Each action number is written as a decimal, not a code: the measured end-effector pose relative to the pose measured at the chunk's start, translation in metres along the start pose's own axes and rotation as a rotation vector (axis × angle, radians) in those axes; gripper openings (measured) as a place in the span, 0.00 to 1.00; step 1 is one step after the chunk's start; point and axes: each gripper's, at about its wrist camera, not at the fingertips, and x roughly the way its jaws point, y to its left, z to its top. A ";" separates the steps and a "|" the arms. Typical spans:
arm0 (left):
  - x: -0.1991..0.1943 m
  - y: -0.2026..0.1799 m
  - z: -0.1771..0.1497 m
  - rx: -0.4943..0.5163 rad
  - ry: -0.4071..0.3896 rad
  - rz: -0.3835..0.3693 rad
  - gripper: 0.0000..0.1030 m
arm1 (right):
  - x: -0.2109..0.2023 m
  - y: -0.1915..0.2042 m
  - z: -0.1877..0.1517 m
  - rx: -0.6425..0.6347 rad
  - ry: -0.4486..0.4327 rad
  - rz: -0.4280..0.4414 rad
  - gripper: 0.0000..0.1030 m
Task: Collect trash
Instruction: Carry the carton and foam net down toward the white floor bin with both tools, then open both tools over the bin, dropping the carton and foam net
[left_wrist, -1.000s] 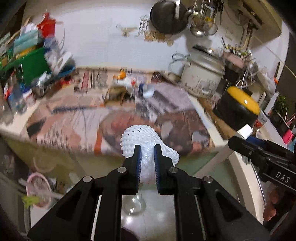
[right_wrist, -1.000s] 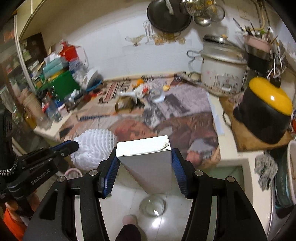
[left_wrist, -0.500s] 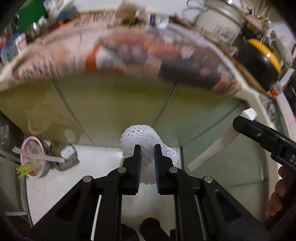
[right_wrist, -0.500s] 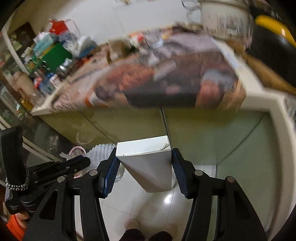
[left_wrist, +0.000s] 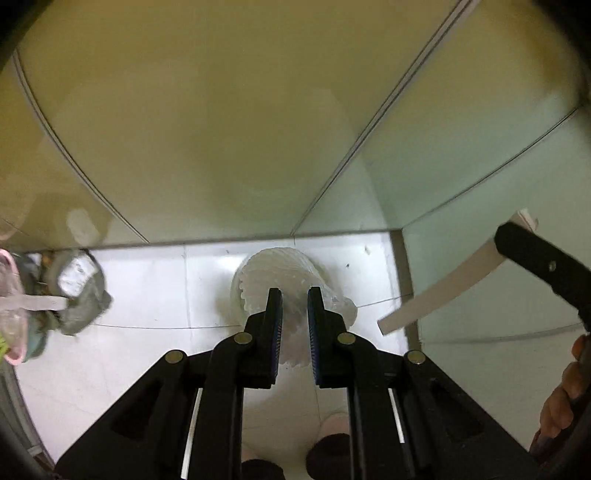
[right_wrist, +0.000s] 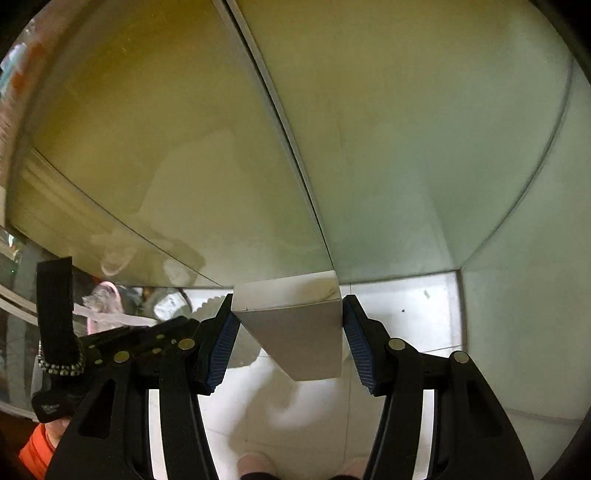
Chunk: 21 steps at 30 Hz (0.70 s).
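My left gripper (left_wrist: 294, 295) is shut on a white foam net sleeve (left_wrist: 266, 273), held low above the pale tiled floor (left_wrist: 147, 295) in front of the green cabinet doors (left_wrist: 221, 129). My right gripper (right_wrist: 287, 306) is shut on a white cardboard box (right_wrist: 295, 325), also held low before the cabinet. The box edge (left_wrist: 439, 295) and right gripper arm show at the right of the left wrist view. The left gripper's body (right_wrist: 140, 339) and a bit of the foam sleeve (right_wrist: 210, 306) show at the left of the right wrist view.
A pink bin with trash (left_wrist: 11, 306) and a grey crumpled bag (left_wrist: 77, 288) sit on the floor at the left, by the cabinet base. They also show in the right wrist view (right_wrist: 107, 299). The cabinet forms an inner corner (right_wrist: 458, 273) at the right. My feet are below.
Both grippers have dropped from countertop height down toward the floor, still holding the foam sleeve and the box. The countertop has left both views; cabinet doors and floor fill them.
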 end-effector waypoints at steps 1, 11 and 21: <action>0.016 0.005 -0.005 -0.006 0.010 -0.010 0.12 | 0.013 -0.004 -0.004 -0.001 0.001 0.008 0.51; 0.136 0.040 -0.026 -0.014 0.061 -0.042 0.24 | 0.124 -0.030 -0.037 -0.052 0.042 0.031 0.51; 0.111 0.042 -0.022 -0.003 0.081 -0.011 0.39 | 0.095 -0.017 -0.030 -0.061 0.095 0.012 0.51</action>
